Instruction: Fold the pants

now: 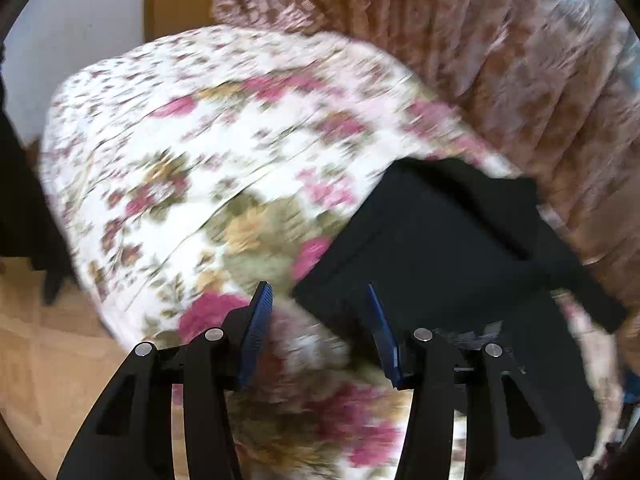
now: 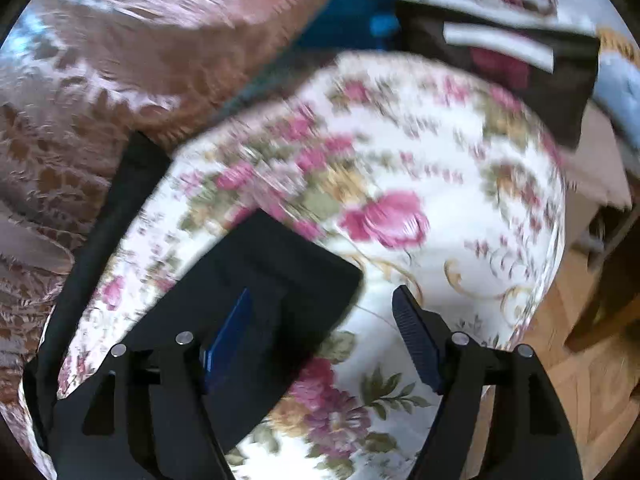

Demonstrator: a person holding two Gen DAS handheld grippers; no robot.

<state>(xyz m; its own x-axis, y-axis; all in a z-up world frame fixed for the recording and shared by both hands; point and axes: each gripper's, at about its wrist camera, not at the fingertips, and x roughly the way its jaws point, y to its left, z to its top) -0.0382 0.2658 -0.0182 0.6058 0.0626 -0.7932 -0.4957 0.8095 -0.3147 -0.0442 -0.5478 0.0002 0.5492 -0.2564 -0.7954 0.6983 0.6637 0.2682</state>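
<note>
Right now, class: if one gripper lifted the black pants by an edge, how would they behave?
The pants would probably flop and unfold, since they lie in soft layers. They look light, barely denting the floral cover. A strip trailing toward the curtain may drag.

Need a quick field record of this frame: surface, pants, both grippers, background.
surface: floral cloth, white with pink and yellow flowers
pants: black pants, lying on the floral cloth, layered flat; fold stage unclear from blur
left gripper: left gripper open, nothing between the pads, pants just ahead and to its right
right gripper: right gripper open, above the pants edge, not gripping
background: brown patterned curtain, wooden floor
image quality: both views motion-blurred
</note>
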